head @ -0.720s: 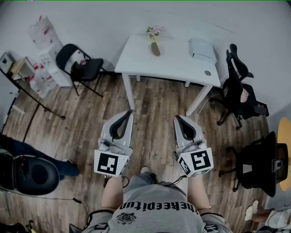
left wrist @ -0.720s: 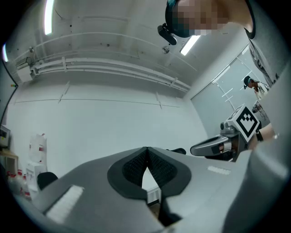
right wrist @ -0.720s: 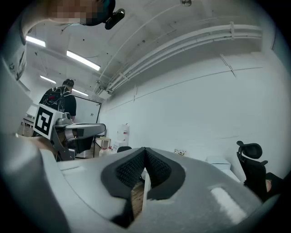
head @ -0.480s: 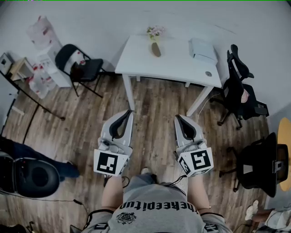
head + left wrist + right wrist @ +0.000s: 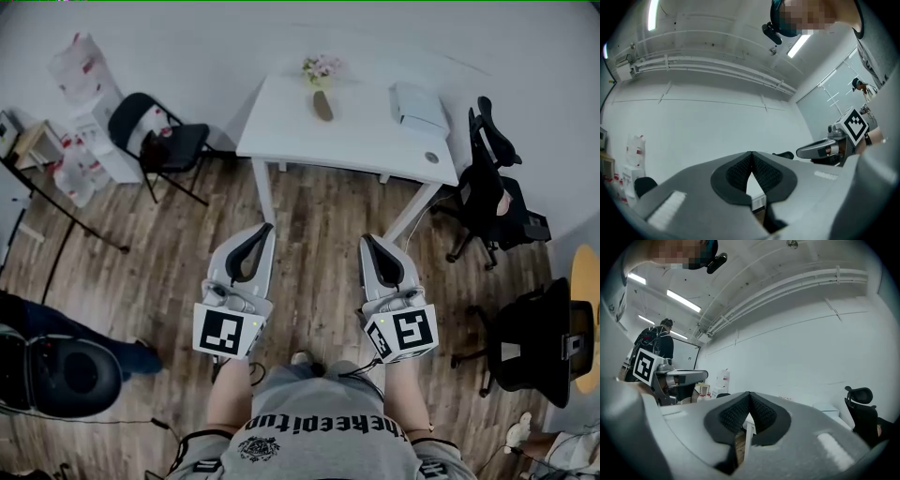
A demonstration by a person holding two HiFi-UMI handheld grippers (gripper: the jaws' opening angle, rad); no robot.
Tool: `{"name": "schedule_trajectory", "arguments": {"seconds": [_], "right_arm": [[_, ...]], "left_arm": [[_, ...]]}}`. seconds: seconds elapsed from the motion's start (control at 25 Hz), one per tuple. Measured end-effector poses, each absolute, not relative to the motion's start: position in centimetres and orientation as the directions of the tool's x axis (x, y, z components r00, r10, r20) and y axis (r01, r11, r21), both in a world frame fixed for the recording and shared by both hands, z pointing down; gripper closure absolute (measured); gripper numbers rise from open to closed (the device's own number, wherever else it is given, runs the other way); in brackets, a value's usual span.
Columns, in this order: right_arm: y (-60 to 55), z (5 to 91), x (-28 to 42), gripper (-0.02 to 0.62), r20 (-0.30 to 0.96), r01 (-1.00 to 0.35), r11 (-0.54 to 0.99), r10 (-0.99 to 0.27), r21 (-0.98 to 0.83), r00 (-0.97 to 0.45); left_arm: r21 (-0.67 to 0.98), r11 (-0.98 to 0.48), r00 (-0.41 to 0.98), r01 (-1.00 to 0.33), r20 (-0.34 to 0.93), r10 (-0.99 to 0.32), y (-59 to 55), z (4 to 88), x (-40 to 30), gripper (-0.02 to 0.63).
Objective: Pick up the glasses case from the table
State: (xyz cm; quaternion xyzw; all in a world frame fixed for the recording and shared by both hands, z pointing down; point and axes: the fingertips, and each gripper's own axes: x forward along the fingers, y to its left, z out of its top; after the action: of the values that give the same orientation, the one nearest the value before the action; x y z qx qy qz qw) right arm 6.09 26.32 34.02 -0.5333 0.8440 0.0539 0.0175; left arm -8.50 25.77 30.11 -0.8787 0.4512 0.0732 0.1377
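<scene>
A brown oblong glasses case (image 5: 322, 106) lies near the far edge of the white table (image 5: 356, 141), just in front of a small pot of pink flowers (image 5: 321, 66). My left gripper (image 5: 266, 229) and right gripper (image 5: 366, 240) are held side by side over the wooden floor, well short of the table. Both point toward it. Each has its tips together and nothing between them, as the left gripper view (image 5: 751, 153) and right gripper view (image 5: 749, 393) also show. The case is out of sight in both gripper views.
A white box (image 5: 417, 103) and a small round object (image 5: 431, 157) sit on the table's right part. A black folding chair (image 5: 159, 141) stands to the left, black office chairs (image 5: 492, 187) to the right. Shelves and bags (image 5: 80, 103) fill the far left corner.
The view has shifted slightly; the grippers keep their pose and stay shut. Nothing on the table has moved.
</scene>
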Motion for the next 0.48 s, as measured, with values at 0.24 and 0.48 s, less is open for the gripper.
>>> {"name": "schedule_trajectory", "arguments": {"seconds": [0.24, 0.48], "right_arm": [[25.6, 34.0, 6.1, 0.592, -0.063, -0.905, 0.419, -0.904, 0.068, -0.423], [23.6, 34.0, 6.6, 0.592, -0.060, -0.905, 0.419, -0.904, 0.072, -0.423]], "left_arm": [[-0.148, -0.569, 0.587, -0.809, -0.259, -0.767, 24.8, 30.2, -8.9, 0.594], [-0.149, -0.564, 0.582, -0.812, -0.260, -0.770, 22.8, 30.2, -8.6, 0.594]]}}
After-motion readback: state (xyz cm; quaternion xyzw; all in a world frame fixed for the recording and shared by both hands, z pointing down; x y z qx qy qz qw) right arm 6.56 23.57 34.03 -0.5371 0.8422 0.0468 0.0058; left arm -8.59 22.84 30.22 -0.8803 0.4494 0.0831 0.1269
